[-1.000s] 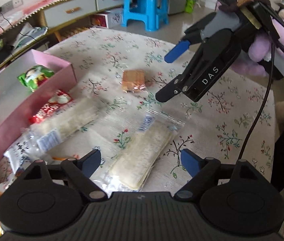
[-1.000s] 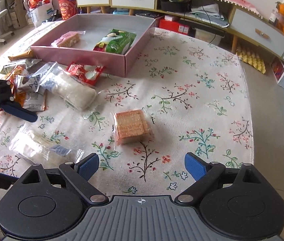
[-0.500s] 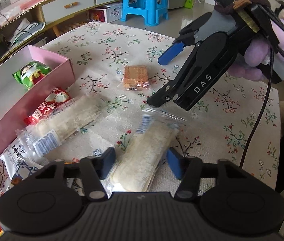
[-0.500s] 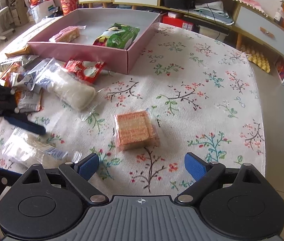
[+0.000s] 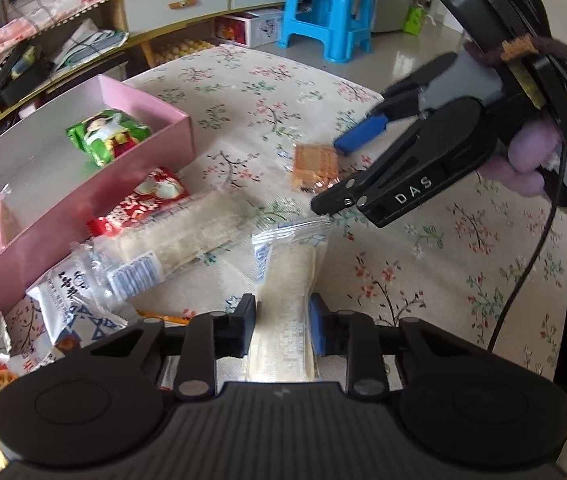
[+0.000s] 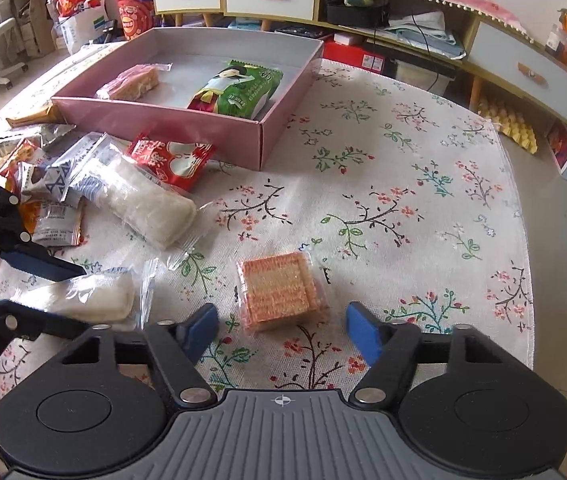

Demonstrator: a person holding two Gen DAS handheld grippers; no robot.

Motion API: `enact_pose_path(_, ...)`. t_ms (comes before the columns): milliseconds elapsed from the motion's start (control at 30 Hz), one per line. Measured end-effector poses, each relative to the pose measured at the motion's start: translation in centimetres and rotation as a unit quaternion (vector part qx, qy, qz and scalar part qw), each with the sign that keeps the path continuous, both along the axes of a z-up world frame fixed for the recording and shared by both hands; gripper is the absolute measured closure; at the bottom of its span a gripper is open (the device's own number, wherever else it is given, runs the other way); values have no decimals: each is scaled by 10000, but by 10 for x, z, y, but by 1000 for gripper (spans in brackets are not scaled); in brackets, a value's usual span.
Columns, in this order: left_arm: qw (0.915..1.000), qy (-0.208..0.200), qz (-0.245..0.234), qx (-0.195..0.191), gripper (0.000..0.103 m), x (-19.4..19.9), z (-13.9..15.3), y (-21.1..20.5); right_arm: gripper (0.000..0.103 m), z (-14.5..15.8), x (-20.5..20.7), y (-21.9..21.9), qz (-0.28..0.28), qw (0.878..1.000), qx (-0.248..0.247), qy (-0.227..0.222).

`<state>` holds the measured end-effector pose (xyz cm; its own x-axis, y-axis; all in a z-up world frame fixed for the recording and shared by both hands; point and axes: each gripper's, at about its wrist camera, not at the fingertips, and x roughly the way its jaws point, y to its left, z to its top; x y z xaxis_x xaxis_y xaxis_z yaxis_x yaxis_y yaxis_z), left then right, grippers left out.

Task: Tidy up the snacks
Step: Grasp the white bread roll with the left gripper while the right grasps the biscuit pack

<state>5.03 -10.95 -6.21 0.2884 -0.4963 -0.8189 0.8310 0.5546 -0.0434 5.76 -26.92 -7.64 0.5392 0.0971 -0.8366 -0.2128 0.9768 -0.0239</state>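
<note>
My left gripper (image 5: 283, 328) is shut on a clear pack of pale rice crackers (image 5: 289, 280), which rests on the floral tablecloth; the pack shows in the right wrist view (image 6: 91, 300) between the left gripper's fingers. My right gripper (image 6: 283, 328) is open and empty, just short of an orange wafer pack (image 6: 279, 290), which also shows in the left wrist view (image 5: 314, 162). The pink box (image 6: 155, 116) holds a green snack bag (image 6: 239, 88) and a pinkish wafer pack (image 6: 131, 82).
A second long rice-cracker pack (image 6: 139, 200), a red snack bag (image 6: 169, 160) and several small packets (image 6: 43, 184) lie before the box. The table edge (image 6: 523, 240) falls off at right. A blue stool (image 5: 325, 8) and shelves stand beyond.
My left gripper moved forward and shut on the rice-cracker pack. My right gripper lowered toward the orange wafer pack, still open.
</note>
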Motion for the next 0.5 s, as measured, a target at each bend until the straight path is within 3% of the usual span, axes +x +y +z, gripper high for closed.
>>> enact_pose_path(67,9999,43,114,-62,80,3,2,2,51,1,1,0,-29,10000,7,-5)
enact_pose_path(233,9993,118,316,-139,82,8,5,3,61,4,2,2,-39,10000,-49,-39)
enact_pose_path(500,9963,176,740,-397,83,18,18,11,61,17,3,-1,-223,9995,66,-200)
